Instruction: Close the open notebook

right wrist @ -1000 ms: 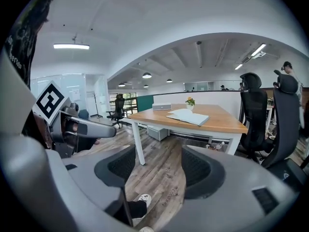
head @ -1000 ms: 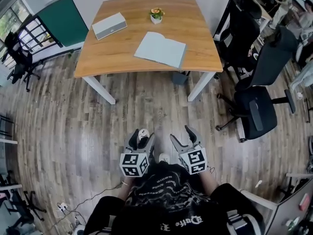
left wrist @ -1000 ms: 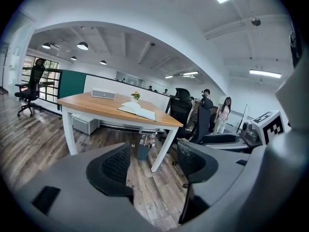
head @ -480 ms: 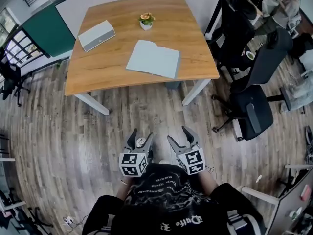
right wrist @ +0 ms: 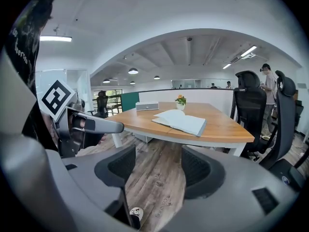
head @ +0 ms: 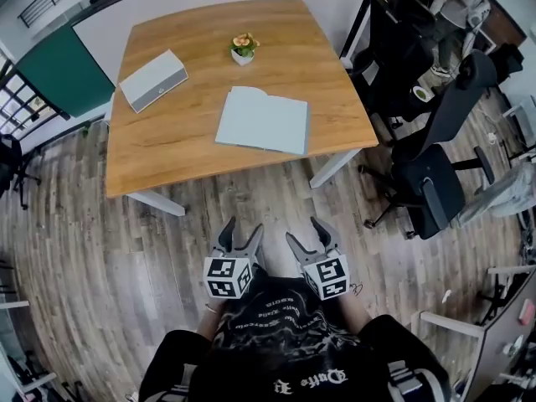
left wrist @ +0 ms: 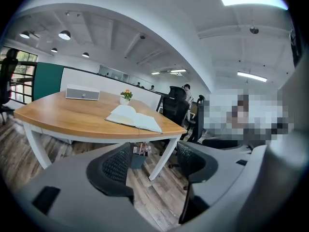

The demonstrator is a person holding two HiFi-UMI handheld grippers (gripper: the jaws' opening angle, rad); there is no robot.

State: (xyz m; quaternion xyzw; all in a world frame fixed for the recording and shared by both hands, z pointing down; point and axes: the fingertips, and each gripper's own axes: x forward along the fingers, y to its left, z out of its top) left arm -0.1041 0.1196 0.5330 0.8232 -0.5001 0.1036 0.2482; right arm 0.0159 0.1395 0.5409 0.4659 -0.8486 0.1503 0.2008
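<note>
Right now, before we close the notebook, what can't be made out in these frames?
- notebook pages: any writing is too small to read in every view.
- grey box: too small in the head view to identify, and just as small in both gripper views.
- bin-like item under the table: left gripper view, cut off by the tabletop and that gripper's own jaw.
- Background at the right of the left gripper view: covered by mosaic.

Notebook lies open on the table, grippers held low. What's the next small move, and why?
Probably step toward the table and raise the right gripper toward the notebook: both it and the left gripper hang open and empty over the floor, short of the table.
</note>
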